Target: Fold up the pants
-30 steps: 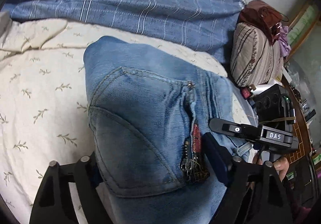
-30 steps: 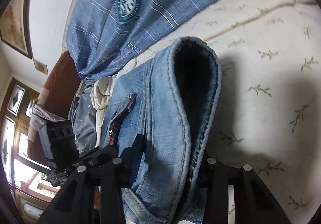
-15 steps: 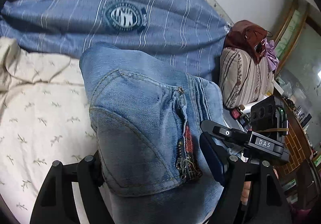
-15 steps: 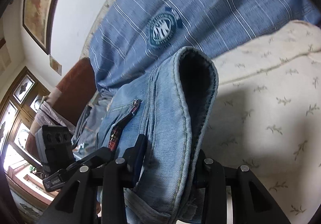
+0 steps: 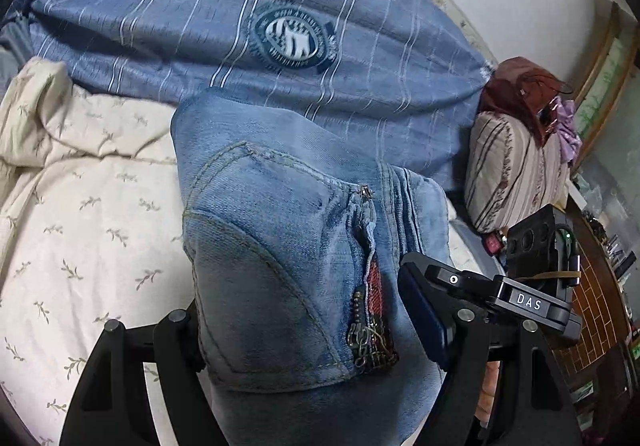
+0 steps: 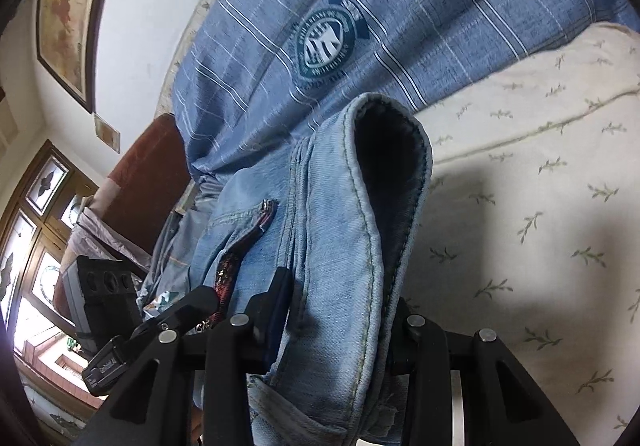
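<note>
Left gripper (image 5: 308, 330): jaws standing wide, clamping a thick folded bundle of faded light-blue denim pants (image 5: 288, 246). Right gripper (image 6: 340, 310): jaws narrower, pinching the same bundle's edge, where a dark-lined fold is gaping open. Pants are hanging above the cream leaf-print bedsheet (image 5: 80, 230), a back pocket with beaded trim facing up, in front of a blue striped pillow (image 5: 240, 18).

Counted: one pair of jeans (image 5: 288, 246), two claws (image 5: 308, 330) (image 6: 336, 322), one striped blue pillow (image 5: 240, 6), one leaf-print sheet (image 5: 80, 226), one framed picture (image 6: 64, 14).
</note>
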`<move>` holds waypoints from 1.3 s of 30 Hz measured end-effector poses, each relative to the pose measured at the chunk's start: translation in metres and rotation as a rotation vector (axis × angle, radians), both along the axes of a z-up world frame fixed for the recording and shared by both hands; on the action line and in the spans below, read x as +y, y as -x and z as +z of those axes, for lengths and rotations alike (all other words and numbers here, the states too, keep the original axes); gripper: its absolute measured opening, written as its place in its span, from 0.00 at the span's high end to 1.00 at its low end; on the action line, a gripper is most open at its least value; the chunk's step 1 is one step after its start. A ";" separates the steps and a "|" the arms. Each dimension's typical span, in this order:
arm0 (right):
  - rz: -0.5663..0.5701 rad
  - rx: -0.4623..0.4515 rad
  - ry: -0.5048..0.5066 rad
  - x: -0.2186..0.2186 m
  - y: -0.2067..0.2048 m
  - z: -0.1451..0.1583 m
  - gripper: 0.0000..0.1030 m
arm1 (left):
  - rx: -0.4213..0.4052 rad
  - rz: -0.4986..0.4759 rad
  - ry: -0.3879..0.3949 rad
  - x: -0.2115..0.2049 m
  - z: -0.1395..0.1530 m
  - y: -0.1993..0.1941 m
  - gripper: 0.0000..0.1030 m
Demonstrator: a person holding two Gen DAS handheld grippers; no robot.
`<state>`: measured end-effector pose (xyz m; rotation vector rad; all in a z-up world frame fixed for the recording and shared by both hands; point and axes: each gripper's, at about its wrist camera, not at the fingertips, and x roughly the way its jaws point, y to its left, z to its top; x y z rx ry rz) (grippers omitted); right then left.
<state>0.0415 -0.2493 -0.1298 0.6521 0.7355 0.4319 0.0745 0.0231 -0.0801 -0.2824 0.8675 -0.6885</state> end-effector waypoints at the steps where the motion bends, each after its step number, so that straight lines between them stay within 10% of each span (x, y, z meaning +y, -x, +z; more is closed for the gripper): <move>1: -0.002 0.010 0.004 0.000 -0.001 -0.002 0.62 | 0.008 0.000 -0.007 -0.001 -0.003 -0.001 0.22; 39: -0.028 0.135 0.050 -0.006 -0.012 -0.034 0.62 | -0.016 -0.007 -0.267 -0.037 -0.029 0.002 0.22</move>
